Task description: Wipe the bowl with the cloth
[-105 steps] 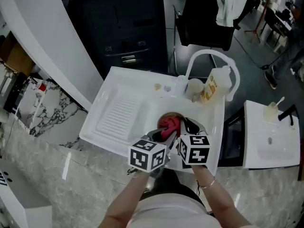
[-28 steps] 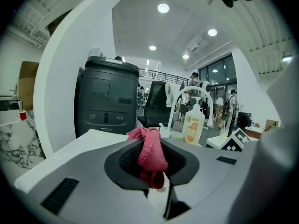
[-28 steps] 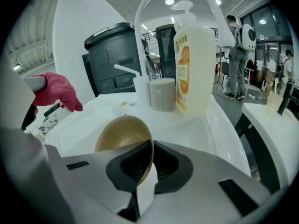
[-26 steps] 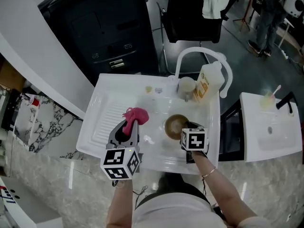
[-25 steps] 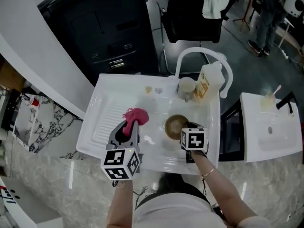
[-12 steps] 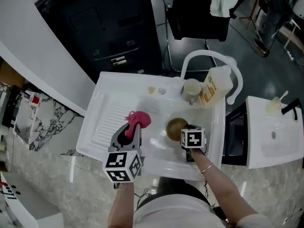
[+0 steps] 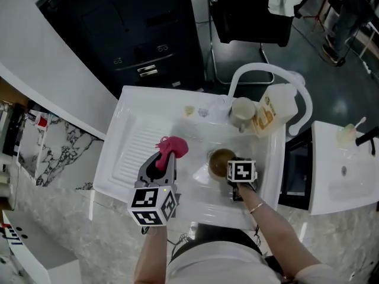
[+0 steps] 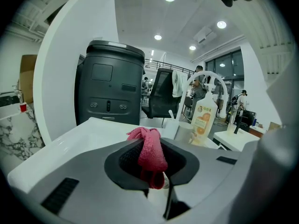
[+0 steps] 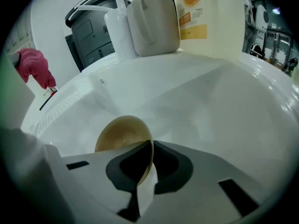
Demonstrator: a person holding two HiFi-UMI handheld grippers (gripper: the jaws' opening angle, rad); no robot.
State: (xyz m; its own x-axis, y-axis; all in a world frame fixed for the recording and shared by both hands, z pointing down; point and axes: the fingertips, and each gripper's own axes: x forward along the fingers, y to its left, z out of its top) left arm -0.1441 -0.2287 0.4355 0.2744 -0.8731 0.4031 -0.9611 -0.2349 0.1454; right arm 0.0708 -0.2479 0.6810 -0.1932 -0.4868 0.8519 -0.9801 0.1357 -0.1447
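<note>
While the left gripper (image 7: 164, 158) pinches the cloth (image 7: 173, 145), the right gripper (image 9: 147, 159) clamps the bowl (image 9: 121, 133) by its rim.

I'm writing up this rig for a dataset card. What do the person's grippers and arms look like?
The left gripper and right gripper both have grey moulded jaws with black recessed pads. Each carries a white cube printed with black square markers. The forearms are unsleeved, and a thin bracelet circles the right wrist.
</note>
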